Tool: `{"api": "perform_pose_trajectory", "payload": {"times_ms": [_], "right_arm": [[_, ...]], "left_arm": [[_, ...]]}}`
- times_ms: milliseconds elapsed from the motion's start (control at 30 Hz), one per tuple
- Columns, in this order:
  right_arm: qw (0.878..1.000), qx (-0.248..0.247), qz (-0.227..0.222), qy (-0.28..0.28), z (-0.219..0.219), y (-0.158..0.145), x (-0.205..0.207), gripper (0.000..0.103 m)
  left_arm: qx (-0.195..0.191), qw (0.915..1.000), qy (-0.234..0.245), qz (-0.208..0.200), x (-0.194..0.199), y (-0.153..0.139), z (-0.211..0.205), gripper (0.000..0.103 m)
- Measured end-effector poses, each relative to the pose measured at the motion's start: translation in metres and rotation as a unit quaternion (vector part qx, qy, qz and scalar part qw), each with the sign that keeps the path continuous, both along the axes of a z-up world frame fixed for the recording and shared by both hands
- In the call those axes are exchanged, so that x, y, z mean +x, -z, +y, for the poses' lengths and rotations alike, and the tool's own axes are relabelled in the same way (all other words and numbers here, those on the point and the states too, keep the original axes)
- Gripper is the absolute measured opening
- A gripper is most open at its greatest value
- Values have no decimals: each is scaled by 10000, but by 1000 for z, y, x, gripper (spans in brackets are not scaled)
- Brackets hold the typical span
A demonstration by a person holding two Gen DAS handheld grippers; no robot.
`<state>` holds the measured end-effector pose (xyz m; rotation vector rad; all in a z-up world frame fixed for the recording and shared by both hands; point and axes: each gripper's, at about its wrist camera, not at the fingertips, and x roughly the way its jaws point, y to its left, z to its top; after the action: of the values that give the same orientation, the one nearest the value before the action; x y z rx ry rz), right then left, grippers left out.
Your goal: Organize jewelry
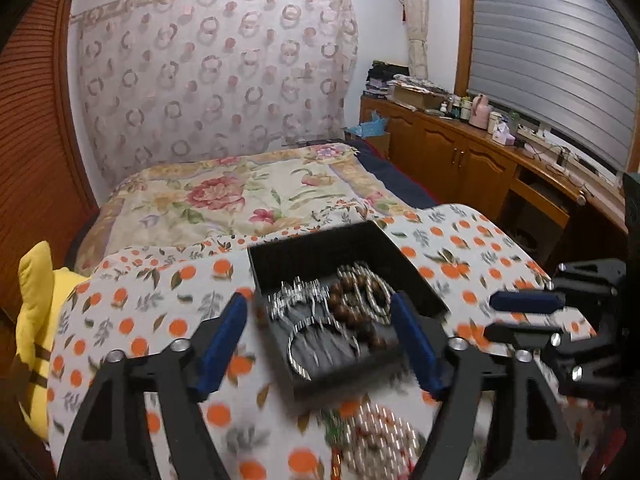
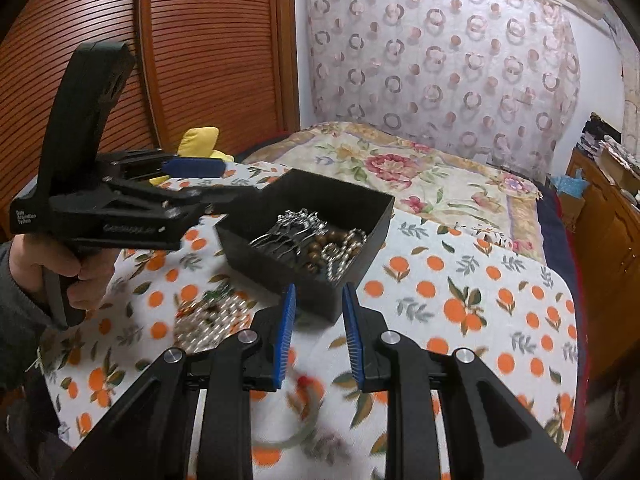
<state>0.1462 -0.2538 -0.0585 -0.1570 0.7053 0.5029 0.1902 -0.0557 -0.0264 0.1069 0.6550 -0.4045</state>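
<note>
A black open box [image 1: 320, 254] [image 2: 362, 204] stands on the orange-print tablecloth [image 1: 168, 312] [image 2: 472, 304]. Inside lie silver chains [image 1: 296, 298] [image 2: 294, 226], a brown bead bracelet [image 1: 348, 304] [image 2: 318, 248] and a silver bangle [image 1: 298, 344]. A pearly bead necklace [image 1: 380, 440] [image 2: 212, 320] lies on the cloth in front of the box. A pale green bangle [image 2: 298, 428] lies below my right gripper. My left gripper [image 1: 320, 316] [image 2: 224, 184] is open and empty, hovering over the box. My right gripper [image 2: 319, 304] [image 1: 500, 316] is open and empty, right of the box.
A bed with a floral quilt [image 1: 240, 196] [image 2: 420, 168] lies behind the table. A yellow plush toy [image 1: 36, 320] [image 2: 200, 138] sits at the left. Wooden cabinets with clutter [image 1: 480, 152] run along the right wall. A slatted wooden door [image 2: 180, 60] is at the left.
</note>
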Motion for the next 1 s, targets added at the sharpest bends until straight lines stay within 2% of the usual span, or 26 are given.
{"api": "perform_pose_trajectory", "payload": {"times_ms": [67,133,333,600,833,1000], "right_arm": [[10000,39,-29,8,-2,-2,-15,35],[10000,60,-59,29,-4,-3,-31,39],[9999,98,-50,67,-13,2,-75,39],[9996,-84,249,89,-19,30,-119,39],[9981,-299,539,64,-15,57,-135,39],[9970,-439,629,116,-10,68,-133,39]], "left_arm": [[-3,10000,31,-5,-20,2,5,83],[-7,10000,56,6,-35,4,8,85],[-21,9997,98,237,-86,21,18,86],[-16,9983,84,579,-133,44,26,86],[6,9972,-3,746,-158,58,26,86],[80,9963,154,846,-174,67,17,86]]}}
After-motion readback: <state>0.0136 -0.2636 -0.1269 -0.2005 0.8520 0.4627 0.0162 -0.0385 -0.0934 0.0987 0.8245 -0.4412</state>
